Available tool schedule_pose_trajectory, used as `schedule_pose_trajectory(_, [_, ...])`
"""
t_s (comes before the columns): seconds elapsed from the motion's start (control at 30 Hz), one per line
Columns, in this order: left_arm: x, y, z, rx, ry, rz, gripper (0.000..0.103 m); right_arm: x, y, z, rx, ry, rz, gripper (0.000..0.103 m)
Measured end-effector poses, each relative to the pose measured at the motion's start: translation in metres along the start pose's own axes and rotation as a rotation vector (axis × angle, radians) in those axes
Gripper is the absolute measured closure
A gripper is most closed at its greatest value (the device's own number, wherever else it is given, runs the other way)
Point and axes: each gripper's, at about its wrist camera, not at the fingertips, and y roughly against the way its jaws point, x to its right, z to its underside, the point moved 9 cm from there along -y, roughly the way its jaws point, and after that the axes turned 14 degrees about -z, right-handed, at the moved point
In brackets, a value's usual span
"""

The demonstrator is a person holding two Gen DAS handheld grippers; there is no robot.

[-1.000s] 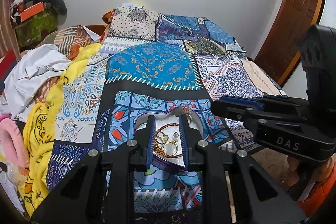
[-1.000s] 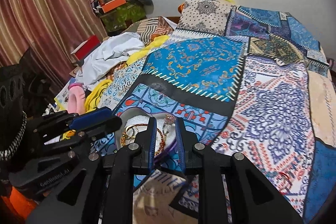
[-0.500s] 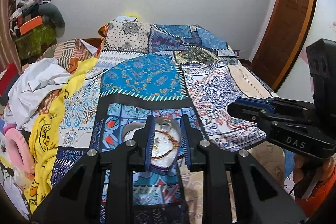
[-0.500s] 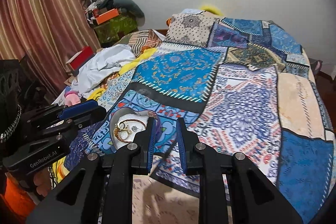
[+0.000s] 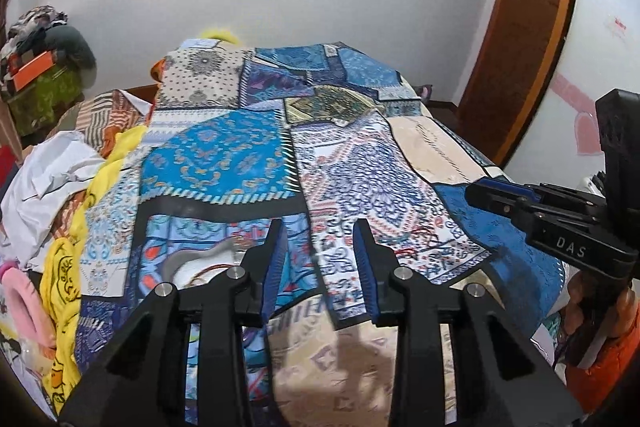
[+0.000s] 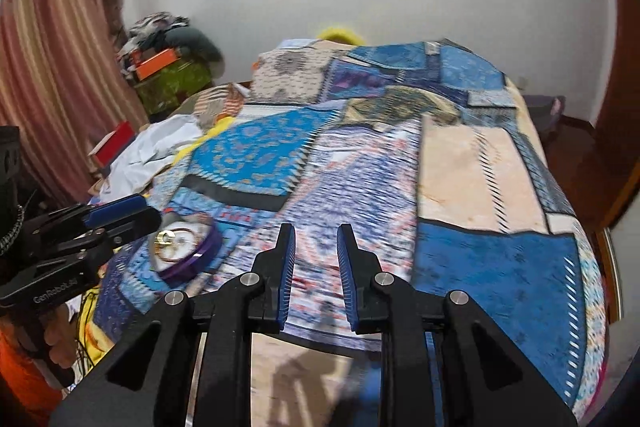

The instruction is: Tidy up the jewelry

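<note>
The jewelry dish (image 6: pixel 186 251) is sitting on the bed (image 6: pixel 480 163), near its front edge, with gold rings (image 6: pixel 166 237) and a bangle lying in it; in the left view only its rim (image 5: pixel 200 259) is peeking out beside the left claw (image 5: pixel 320 263). That claw is opening, its jaws standing apart with nothing between them but quilt. The right claw (image 6: pixel 316 267) is hanging narrow and empty over the quilt, to the right of the dish. Both seem to be standing off between picks rather than working a piece. The next move is probably calling for one claw to drop back over the dish, line up on a single ring and pinch it gently; thin rings could slip
</note>
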Motion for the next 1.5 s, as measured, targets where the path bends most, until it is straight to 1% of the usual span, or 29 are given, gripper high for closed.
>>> schedule_pose_trajectory(0.17, [0.023, -0.016, 0.003, -0.035, -0.029, 0.023, 0.069, 0.031, 0.009, 0.011, -0.005, -0.061, 0.032, 0.081])
schedule_pose_trajectory(0.23, [0.031, -0.024, 0.006, -0.052, -0.041, 0.031, 0.069, 0.04, 0.011, 0.017, -0.013, -0.078, 0.043, 0.076])
schedule_pose_trajectory(0.3, [0.038, -0.033, 0.009, -0.069, -0.053, 0.035, 0.069, 0.047, 0.013, 0.021, -0.013, -0.087, 0.051, 0.067])
schedule_pose_trajectory(0.33, [0.041, -0.04, 0.012, -0.084, -0.056, 0.036, 0.069, 0.049, 0.012, 0.022, -0.012, -0.093, 0.052, 0.066])
schedule_pose_trajectory(0.5, [0.05, -0.066, 0.023, -0.151, -0.059, 0.051, 0.069, 0.059, 0.008, 0.029, -0.028, -0.102, 0.047, 0.066])
schedule_pose_trajectory(0.57, [0.052, -0.073, 0.026, -0.165, -0.06, 0.062, 0.069, 0.062, 0.004, 0.031, -0.038, -0.105, 0.045, 0.066])
schedule_pose_trajectory(0.8, [0.061, -0.089, 0.031, -0.189, -0.074, 0.08, 0.069, 0.066, -0.008, 0.036, -0.067, -0.105, 0.036, 0.065])
schedule_pose_trajectory(0.87, [0.063, -0.092, 0.031, -0.184, -0.088, 0.082, 0.069, 0.067, -0.011, 0.037, -0.073, -0.104, 0.033, 0.066])
schedule_pose_trajectory(1.07, [0.073, -0.097, 0.031, -0.193, -0.119, 0.124, 0.069, 0.068, -0.018, 0.038, -0.087, -0.106, 0.023, 0.065])
schedule_pose_trajectory(1.2, [0.076, -0.099, 0.032, -0.183, -0.123, 0.138, 0.07, 0.067, -0.022, 0.04, -0.093, -0.109, 0.02, 0.066])
schedule_pose_trajectory(1.23, [0.076, -0.099, 0.032, -0.18, -0.122, 0.142, 0.071, 0.067, -0.022, 0.04, -0.093, -0.108, 0.02, 0.066])
schedule_pose_trajectory(1.3, [0.076, -0.099, 0.032, -0.18, -0.116, 0.148, 0.084, 0.066, -0.022, 0.04, -0.094, -0.108, 0.018, 0.065])
schedule_pose_trajectory(1.33, [0.077, -0.1, 0.032, -0.187, -0.111, 0.16, 0.089, 0.066, -0.021, 0.04, -0.095, -0.108, 0.017, 0.065])
schedule_pose_trajectory(1.37, [0.078, -0.099, 0.032, -0.192, -0.106, 0.173, 0.096, 0.065, -0.021, 0.04, -0.095, -0.108, 0.017, 0.065])
schedule_pose_trajectory(1.43, [0.079, -0.098, 0.033, -0.199, -0.096, 0.192, 0.098, 0.064, -0.021, 0.04, -0.097, -0.107, 0.017, 0.065])
schedule_pose_trajectory(1.5, [0.081, -0.096, 0.033, -0.192, -0.1, 0.183, 0.098, 0.062, -0.022, 0.041, -0.1, -0.105, 0.017, 0.065])
